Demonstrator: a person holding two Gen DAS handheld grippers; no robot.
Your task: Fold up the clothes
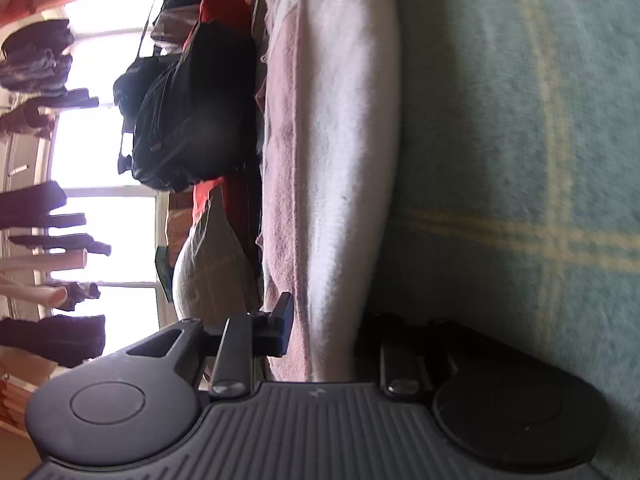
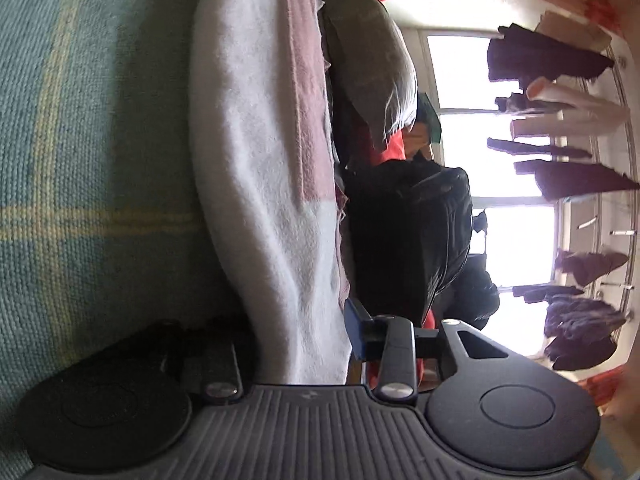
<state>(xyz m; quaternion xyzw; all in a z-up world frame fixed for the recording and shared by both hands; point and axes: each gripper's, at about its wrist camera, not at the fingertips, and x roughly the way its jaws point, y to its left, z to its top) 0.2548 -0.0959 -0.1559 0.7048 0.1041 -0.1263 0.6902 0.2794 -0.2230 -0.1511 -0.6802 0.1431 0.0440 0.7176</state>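
Each gripper, left (image 1: 324, 332) and right (image 2: 298, 336), pinches the near edge of the white-and-pink cloth (image 1: 340, 140) on the green blanket (image 1: 520, 120); I would lift both corners evenly before folding.

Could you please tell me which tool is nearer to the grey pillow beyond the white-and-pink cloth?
Left. The left tool straddles the white-and-pink cloth with the grey pillow right beside its finger; from the right tool the pillow lies farther along, past the shiny black bag.
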